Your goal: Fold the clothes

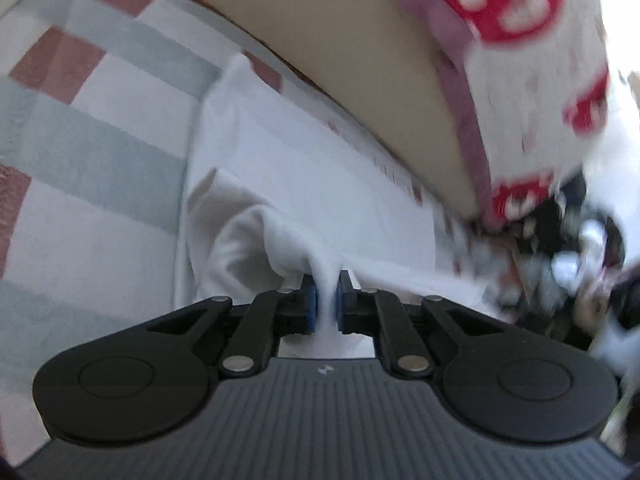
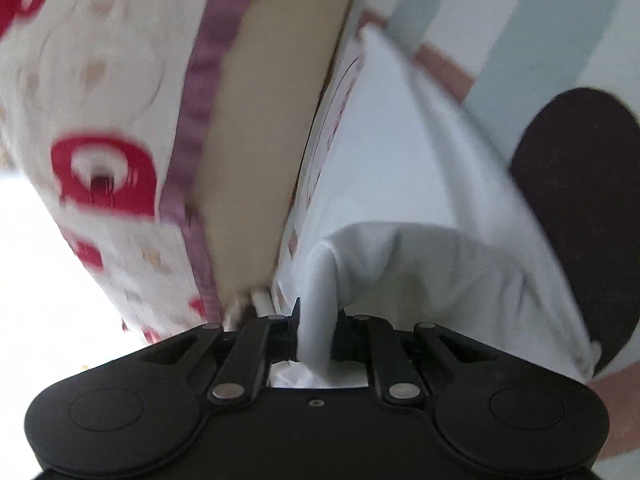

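A white garment (image 1: 304,184) lies on a striped bed cover (image 1: 100,128). My left gripper (image 1: 326,300) is shut on a pinched fold of the white cloth, which bunches between its blue pads (image 1: 311,304). In the right wrist view the same white garment (image 2: 420,216) shows faint red print along one edge. My right gripper (image 2: 318,332) is shut on another bunched fold of it. Both views are blurred by motion.
A beige mattress side or cushion (image 1: 340,60) with purple trim and a white cover with red pattern (image 1: 520,12) stands close behind the garment. A dark round object (image 2: 588,200) lies on the striped cover (image 2: 520,20) at right. Dark clutter (image 1: 572,248) sits at far right.
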Demonstrator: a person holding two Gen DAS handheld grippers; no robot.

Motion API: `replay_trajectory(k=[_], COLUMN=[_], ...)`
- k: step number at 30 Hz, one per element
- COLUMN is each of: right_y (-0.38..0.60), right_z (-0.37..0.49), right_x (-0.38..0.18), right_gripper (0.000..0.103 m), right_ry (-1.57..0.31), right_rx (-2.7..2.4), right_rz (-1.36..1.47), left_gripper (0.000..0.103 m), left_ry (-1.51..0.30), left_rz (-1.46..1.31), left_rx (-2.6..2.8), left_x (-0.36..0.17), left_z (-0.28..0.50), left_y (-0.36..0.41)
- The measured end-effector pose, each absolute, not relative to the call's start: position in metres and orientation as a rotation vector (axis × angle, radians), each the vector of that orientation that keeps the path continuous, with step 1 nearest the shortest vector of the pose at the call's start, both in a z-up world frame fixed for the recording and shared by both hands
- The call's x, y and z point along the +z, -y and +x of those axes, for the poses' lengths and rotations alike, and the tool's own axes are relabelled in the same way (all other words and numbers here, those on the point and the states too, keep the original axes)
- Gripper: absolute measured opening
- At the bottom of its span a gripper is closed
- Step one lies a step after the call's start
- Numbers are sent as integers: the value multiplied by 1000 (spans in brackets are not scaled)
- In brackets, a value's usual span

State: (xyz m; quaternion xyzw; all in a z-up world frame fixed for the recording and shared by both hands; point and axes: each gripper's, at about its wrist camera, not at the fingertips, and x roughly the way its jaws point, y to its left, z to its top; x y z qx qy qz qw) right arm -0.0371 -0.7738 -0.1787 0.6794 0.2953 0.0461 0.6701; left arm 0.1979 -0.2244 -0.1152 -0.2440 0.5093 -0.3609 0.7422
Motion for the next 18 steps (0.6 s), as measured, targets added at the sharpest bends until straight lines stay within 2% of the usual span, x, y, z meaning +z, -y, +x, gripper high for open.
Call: replay_trajectory(k=[4, 6, 7, 8, 9, 11, 12, 13, 14, 15, 16, 17, 18], right_y=[780, 781, 781, 781, 781, 778, 776, 772, 769, 765, 761, 758, 754], right_z=[-36, -32, -27, -27, -28, -32, -35, -35, -36, -35, -31, -28, -24], right_x=[-192, -195, -195, -195, -194, -189, -185, -181, -177, -174, -174, -173, -173], right_gripper=[13, 18, 23, 40, 47, 61, 64, 71, 72, 72, 72, 71, 71], right_ry=[-665, -685, -707, -726, -740, -741, -741, -750, -759, -771, -794, -816, -837], right_rx=[38, 9, -9, -21, -34, -36, -29, -12, 5, 14, 6, -2, -10], right_rz=[1522, 1495, 1481, 1476, 1473, 1479, 1479, 1465, 1450, 1427, 1382, 1336, 1291], left_gripper=[10, 11, 11, 12, 13, 26, 41, 49, 49, 46, 16, 9, 8], left_ry=[-1120, -1156, -1167, -1179, -1188, -1199, -1207, -1214, -1220, -1214, -1188, -1166, -1151], left_rz=[-472, -510, -525, -540, -555, -592, -613, -627, -633, -603, -535, -470, -418], left_rx=[-741, -735, -733, -730, -730, -745, -757, -774, -792, -808, -818, -827, -837], left_x=[-130, -141, -143, -145, -147, -146, -147, -147, -147, -145, -141, -136, -132], left_z=[206, 203, 202, 200, 198, 194, 191, 187, 184, 181, 177, 174, 173], left_y=[239, 241, 240, 238, 236, 229, 226, 225, 226, 229, 236, 242, 248])
